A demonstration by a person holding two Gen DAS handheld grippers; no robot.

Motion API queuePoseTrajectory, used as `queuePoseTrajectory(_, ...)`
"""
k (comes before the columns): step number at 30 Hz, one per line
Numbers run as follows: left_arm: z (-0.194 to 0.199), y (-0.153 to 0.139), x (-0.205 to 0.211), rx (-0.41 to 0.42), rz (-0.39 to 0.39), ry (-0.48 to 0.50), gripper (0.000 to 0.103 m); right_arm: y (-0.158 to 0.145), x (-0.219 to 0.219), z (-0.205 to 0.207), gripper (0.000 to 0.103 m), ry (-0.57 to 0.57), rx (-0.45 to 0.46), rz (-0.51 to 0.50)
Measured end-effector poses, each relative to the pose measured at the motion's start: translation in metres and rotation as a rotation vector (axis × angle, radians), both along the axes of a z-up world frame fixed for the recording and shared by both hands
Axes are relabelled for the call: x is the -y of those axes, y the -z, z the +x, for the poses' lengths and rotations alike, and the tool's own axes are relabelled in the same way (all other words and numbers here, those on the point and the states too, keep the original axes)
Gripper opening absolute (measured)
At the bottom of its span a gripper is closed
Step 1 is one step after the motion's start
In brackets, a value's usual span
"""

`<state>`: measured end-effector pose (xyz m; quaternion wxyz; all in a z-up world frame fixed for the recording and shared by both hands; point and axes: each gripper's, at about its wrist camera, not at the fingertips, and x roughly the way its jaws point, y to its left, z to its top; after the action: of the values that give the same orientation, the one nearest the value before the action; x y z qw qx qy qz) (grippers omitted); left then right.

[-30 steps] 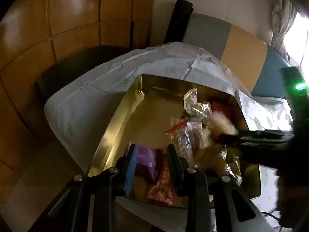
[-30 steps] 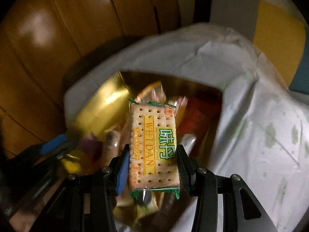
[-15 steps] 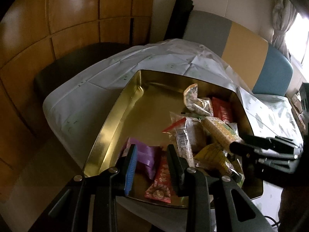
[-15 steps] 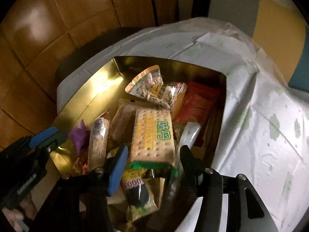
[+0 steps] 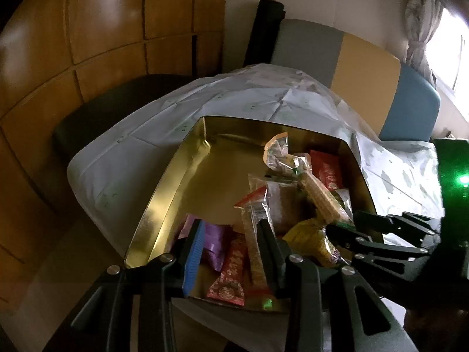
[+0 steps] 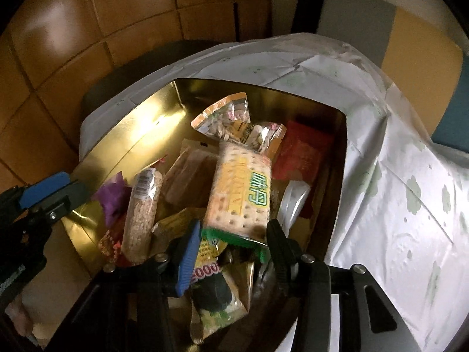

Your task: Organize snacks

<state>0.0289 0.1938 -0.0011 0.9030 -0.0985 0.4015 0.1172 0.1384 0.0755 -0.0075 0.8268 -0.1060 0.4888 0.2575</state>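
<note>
An open gold tin [image 5: 164, 193] [image 6: 123, 158] holds a pile of snack packets on its right side. My right gripper [image 6: 234, 231] [image 5: 344, 223] is shut on the green near end of a cracker pack [image 6: 237, 187] [image 5: 319, 196]. The pack's far end rests on the pile, against a clear seed packet [image 6: 231, 123]. My left gripper [image 5: 230, 234] [image 6: 67, 193] hangs over the tin's near left corner. Its jaws are opening and grip nothing. A purple packet [image 5: 215, 240] and a red patterned packet [image 5: 231, 272] lie in the tin below them.
The tin sits on a table under a white printed cloth [image 5: 146, 152]. A dark chair [image 5: 96, 111] stands at the far left before a wood-panelled wall. Behind is a bench with grey, tan and blue cushions [image 5: 366, 67]. The tin's left half is bare gold floor.
The right gripper came down into the tin and the cracker pack tipped forward onto the pile. In the left wrist view it drew back toward the right. The left gripper stayed put.
</note>
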Motion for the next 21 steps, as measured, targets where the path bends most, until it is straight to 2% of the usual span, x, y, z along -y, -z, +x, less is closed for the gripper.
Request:
queuePoseTrajectory(2,-0.001,-0.001,0.003,0.002,0.002,0.005,0.037,-0.005,0.004,-0.005,0.049,0.012,0.019,0.01)
queuePoseTrajectory(5,-0.004,-0.003,0.008,0.015,0.012,0.012,0.038,-0.015,0.012,-0.013,0.06,0.051,0.061,0.026)
queuePoseTrajectory(9,-0.009,-0.008,0.016,0.039,0.025,0.013,0.038,-0.025,0.025,-0.023,0.062,0.118,0.099,0.047)
queuePoseTrajectory(13,-0.015,-0.01,0.029,0.064,0.032,0.031,0.038,-0.033,0.044,-0.039,0.072,0.203,0.159,0.047)
queuePoseTrajectory(16,-0.02,-0.012,0.041,0.081,0.048,0.05,0.038,-0.037,0.061,-0.053,0.075,0.274,0.2,0.035)
queuePoseTrajectory(21,-0.023,-0.014,0.058,0.093,0.069,0.072,0.039,-0.037,0.078,-0.07,0.08,0.329,0.248,0.002)
